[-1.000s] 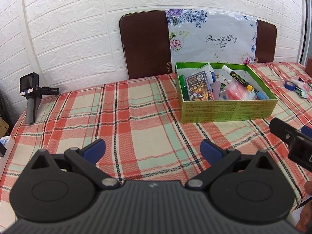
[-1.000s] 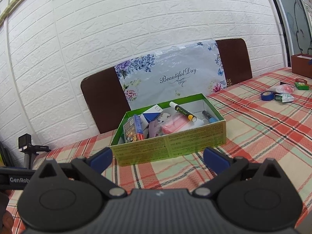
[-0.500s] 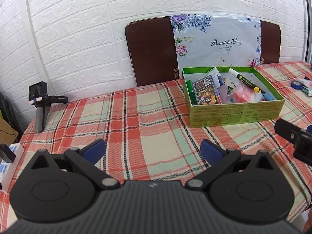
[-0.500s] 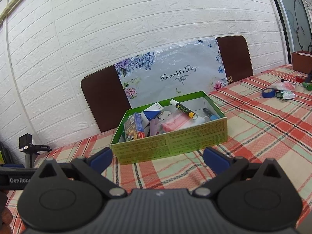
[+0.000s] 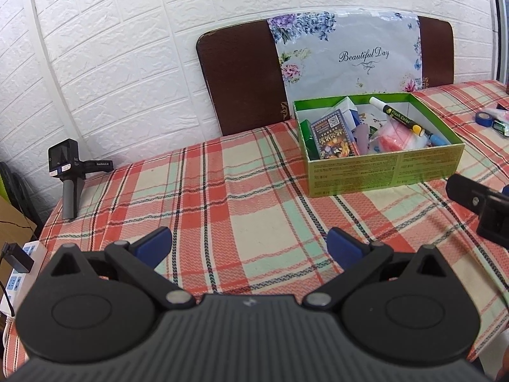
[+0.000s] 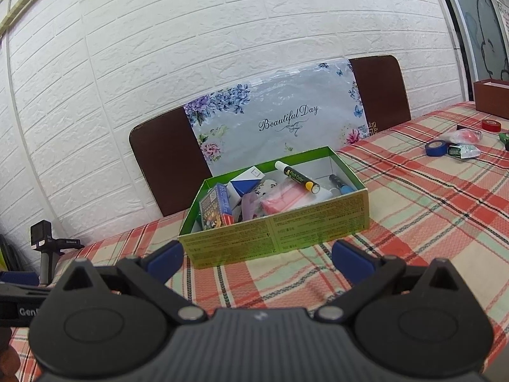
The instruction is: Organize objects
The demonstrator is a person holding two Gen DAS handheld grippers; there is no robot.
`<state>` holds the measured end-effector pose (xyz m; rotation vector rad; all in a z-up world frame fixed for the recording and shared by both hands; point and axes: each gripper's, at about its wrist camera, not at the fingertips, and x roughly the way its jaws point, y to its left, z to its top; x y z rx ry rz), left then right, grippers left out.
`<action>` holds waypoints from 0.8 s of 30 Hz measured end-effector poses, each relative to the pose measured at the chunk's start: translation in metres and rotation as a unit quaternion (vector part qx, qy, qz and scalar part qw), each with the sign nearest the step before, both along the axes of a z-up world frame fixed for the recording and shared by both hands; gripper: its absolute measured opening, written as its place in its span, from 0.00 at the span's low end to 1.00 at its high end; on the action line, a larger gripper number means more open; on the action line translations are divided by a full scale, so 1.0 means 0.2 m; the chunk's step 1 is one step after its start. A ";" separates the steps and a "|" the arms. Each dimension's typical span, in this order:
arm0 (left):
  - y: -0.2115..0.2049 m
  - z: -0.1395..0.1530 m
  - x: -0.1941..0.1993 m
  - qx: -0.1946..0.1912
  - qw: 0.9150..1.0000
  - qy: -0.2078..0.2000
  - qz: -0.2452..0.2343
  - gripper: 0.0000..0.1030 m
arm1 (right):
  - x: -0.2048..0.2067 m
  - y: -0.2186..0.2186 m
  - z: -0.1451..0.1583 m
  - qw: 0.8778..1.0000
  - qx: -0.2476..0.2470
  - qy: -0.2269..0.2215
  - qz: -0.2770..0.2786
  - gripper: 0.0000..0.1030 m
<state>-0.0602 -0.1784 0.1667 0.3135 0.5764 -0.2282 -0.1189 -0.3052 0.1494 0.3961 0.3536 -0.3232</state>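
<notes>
A green cardboard box point(image 5: 381, 172) point(image 6: 280, 232) stands on the plaid tablecloth, holding a card pack point(image 5: 334, 138), a black marker point(image 6: 297, 176), a pink packet point(image 6: 283, 199) and a blue-white carton point(image 6: 245, 184). My left gripper point(image 5: 249, 245) is open and empty, low over the cloth, left of the box. My right gripper point(image 6: 257, 256) is open and empty just in front of the box. Its body shows at the right edge of the left wrist view point(image 5: 480, 200).
A blue tape roll point(image 6: 436, 148), a wrapped packet point(image 6: 463, 150), a red tape roll point(image 6: 491, 124) and a brown box point(image 6: 493, 98) lie at the far right. A small camera on a grip point(image 5: 68, 175) stands at the left. A floral board leans on the brick wall. A power strip point(image 5: 16, 273) lies off the table's left edge.
Both grippers have drawn back and tilted up a little, so the box sits farther away in the left view. Both stay open and empty.
</notes>
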 end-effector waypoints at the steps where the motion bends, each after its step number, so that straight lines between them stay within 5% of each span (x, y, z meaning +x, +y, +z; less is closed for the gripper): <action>1: 0.00 0.00 0.00 -0.001 1.000 0.002 -0.001 1.00 | 0.00 0.00 0.00 1.000 0.000 0.000 0.000 1.00; 24: -0.01 -0.03 0.00 -0.018 0.998 0.057 -0.024 1.00 | 0.00 0.01 -0.02 1.000 0.003 0.003 -0.004 1.00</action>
